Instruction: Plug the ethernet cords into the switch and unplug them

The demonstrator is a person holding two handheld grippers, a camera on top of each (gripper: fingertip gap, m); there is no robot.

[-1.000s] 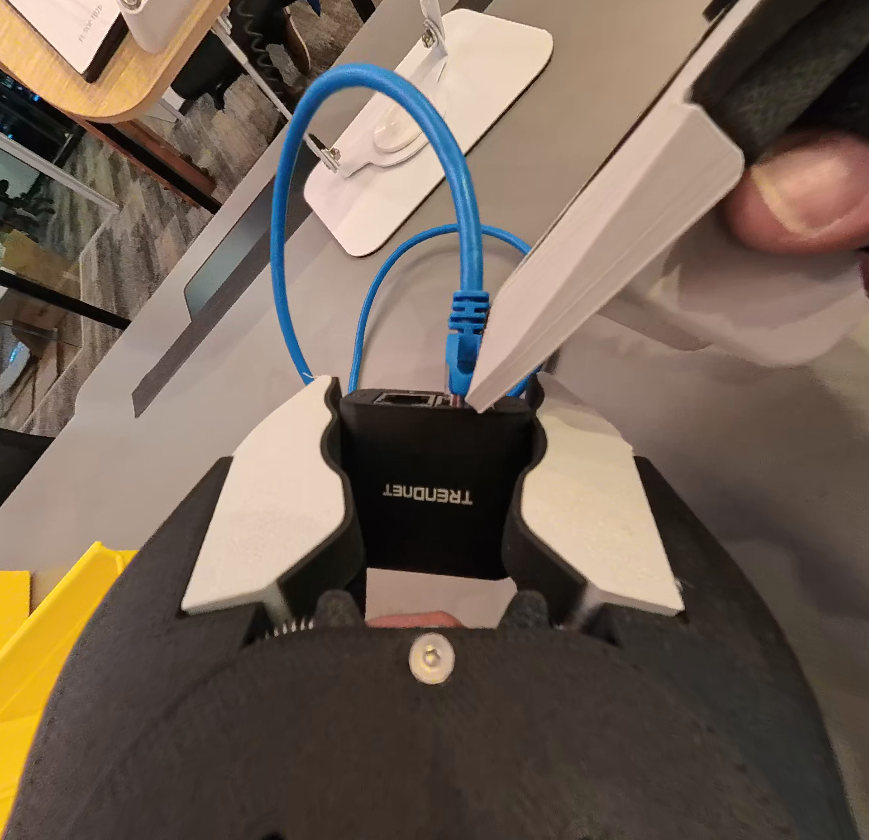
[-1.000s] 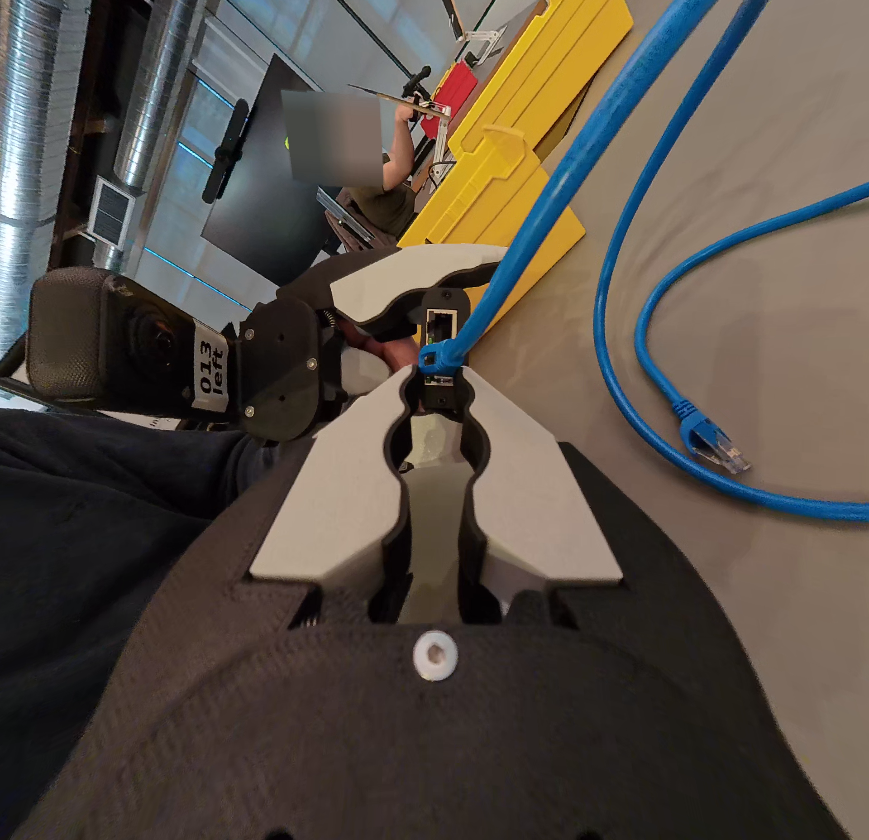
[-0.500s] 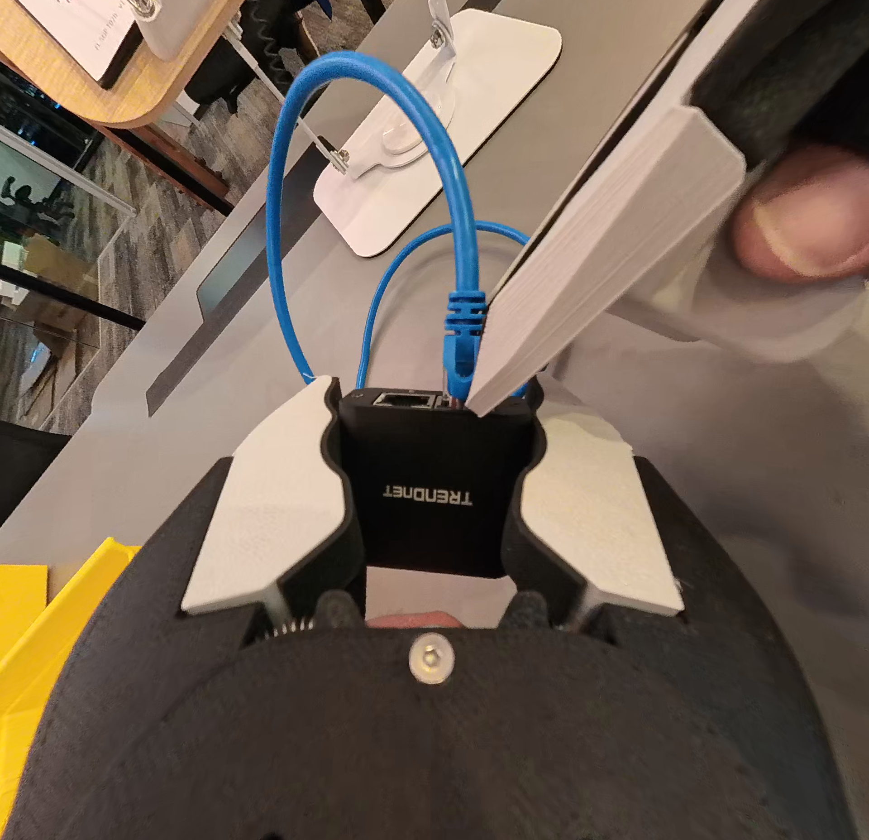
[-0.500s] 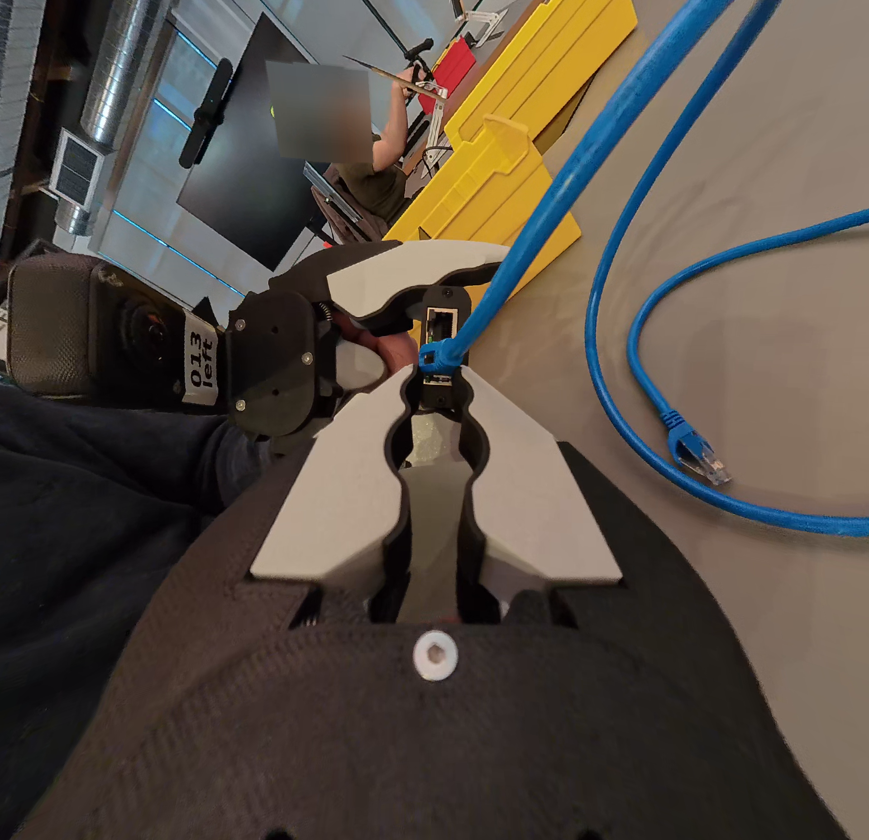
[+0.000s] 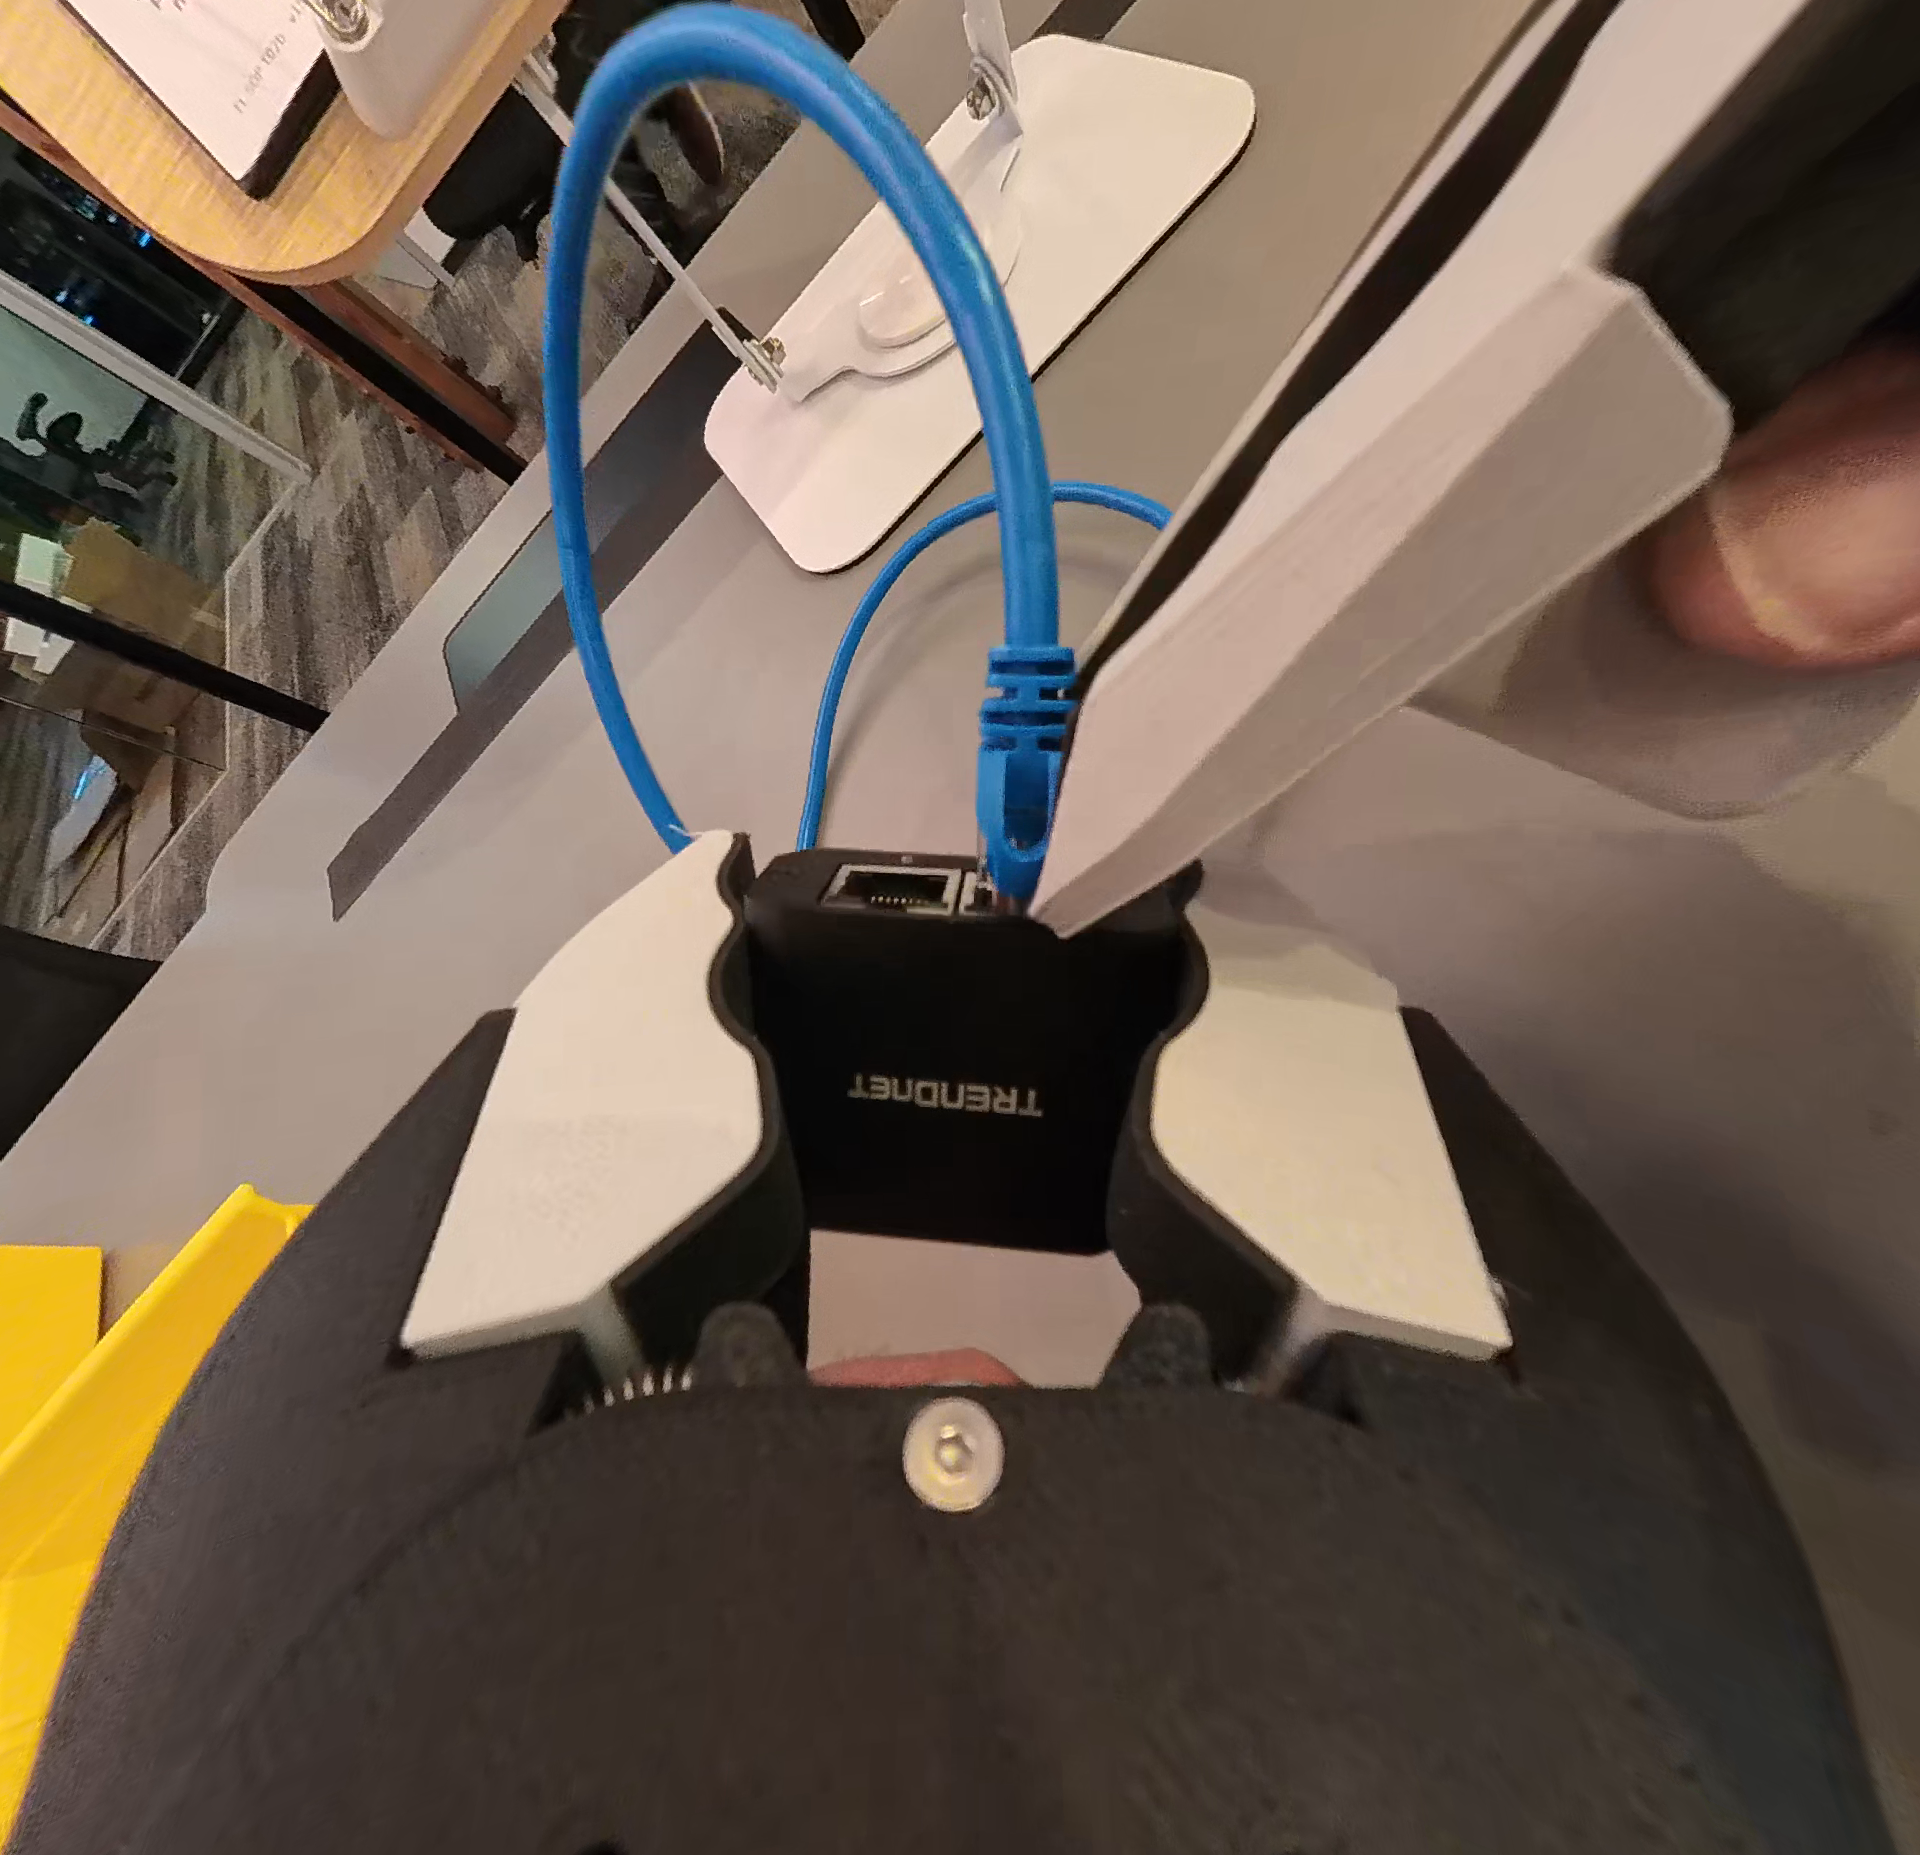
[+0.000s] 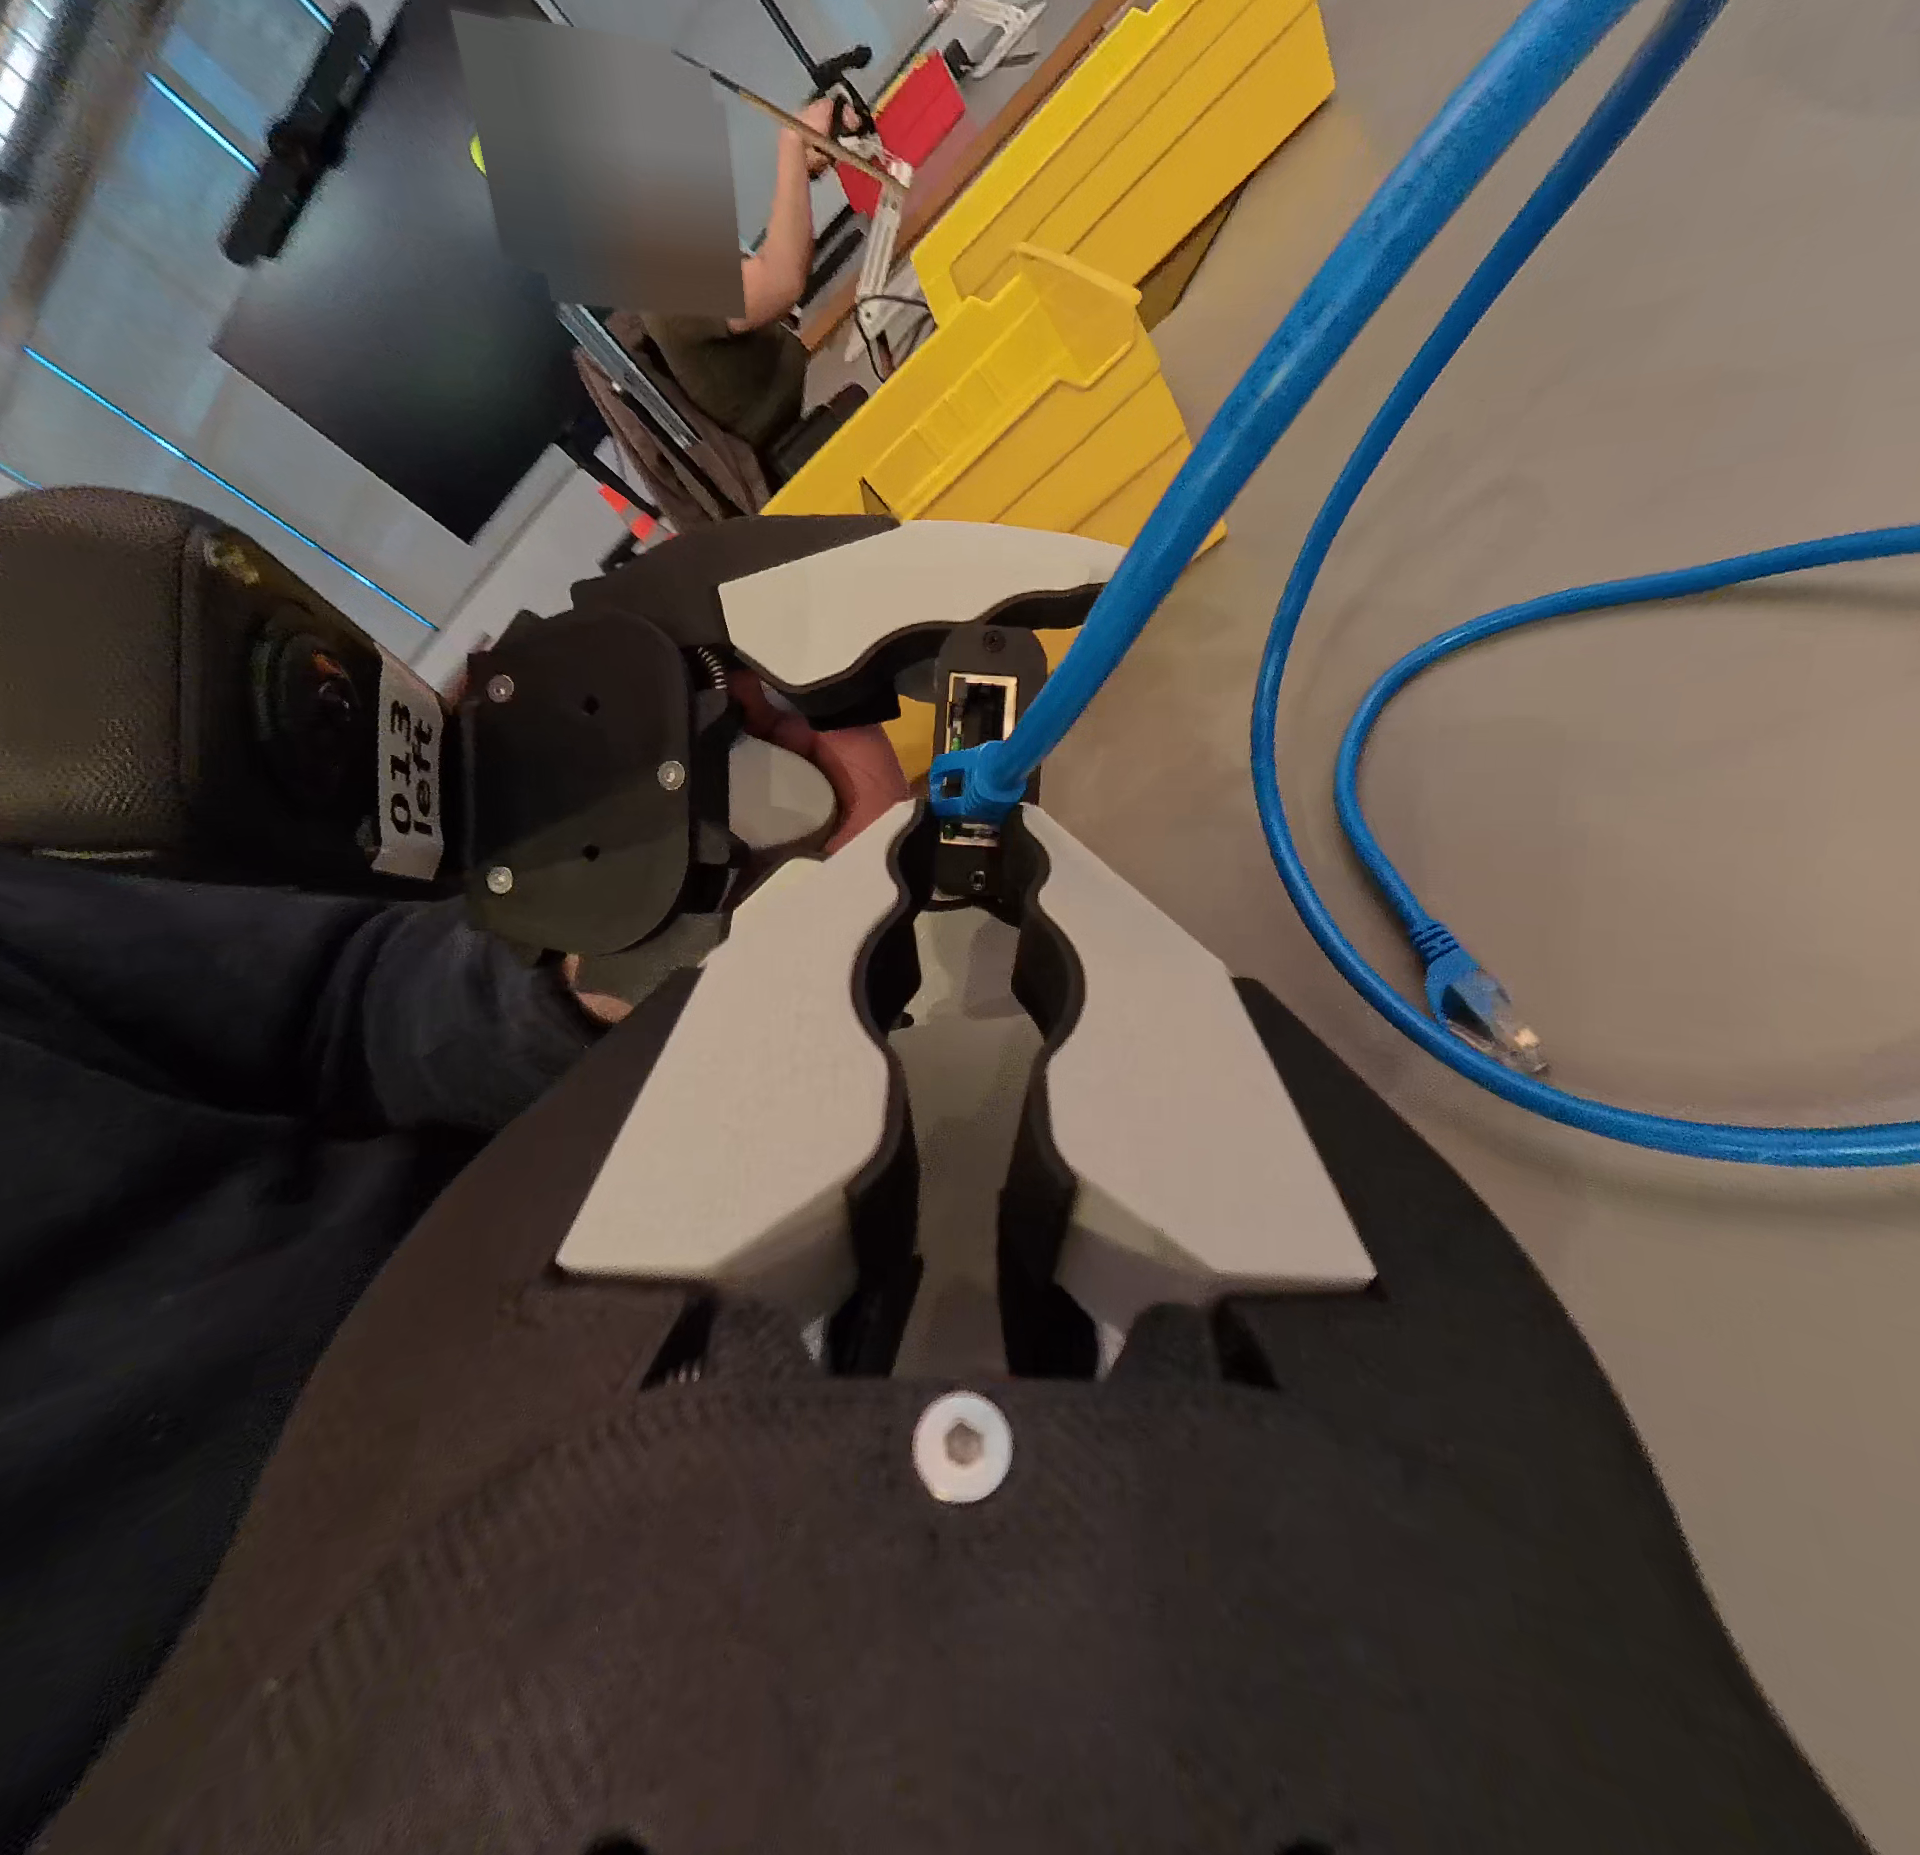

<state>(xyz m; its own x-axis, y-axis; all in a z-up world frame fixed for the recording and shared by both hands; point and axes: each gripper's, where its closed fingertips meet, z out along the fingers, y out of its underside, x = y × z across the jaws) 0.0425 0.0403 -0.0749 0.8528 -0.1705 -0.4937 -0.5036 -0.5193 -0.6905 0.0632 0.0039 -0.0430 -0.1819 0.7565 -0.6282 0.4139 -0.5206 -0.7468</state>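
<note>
Hardly moved in the last second: only a slight leftward drift of the loose plug (image 6: 1475, 1005) across the right wrist view, and a small rightward slide of the white stand base (image 5: 987, 278) in the left wrist view. Same grasp on both sides as before.

Clamping the black switch (image 5: 956, 1057) by its two sides with the left gripper (image 5: 961, 870), ports facing forward, held off the grey table (image 6: 1662, 351). Leaving the left port bare.

Pinching the right gripper (image 6: 968, 818) in close around the blue plug (image 6: 971, 777) seated in the neighbouring port of the switch (image 6: 982, 662), tips narrow and set right at the port face. Seen from the left wrist view, pressing one grey finger (image 5: 1299, 662) flat along the plug (image 5: 1023, 766), its tip touching the switch's front edge, with a thumb (image 5: 1808, 579) behind on the handle.

Rising from that plug, a blue ethernet cord (image 5: 582, 455) arching up and over, then dropping past the left finger. Lying loose on the table, a second cord's end, well apart from the switch. Beyond, stacked yellow bins (image 6: 1039, 403).
</note>
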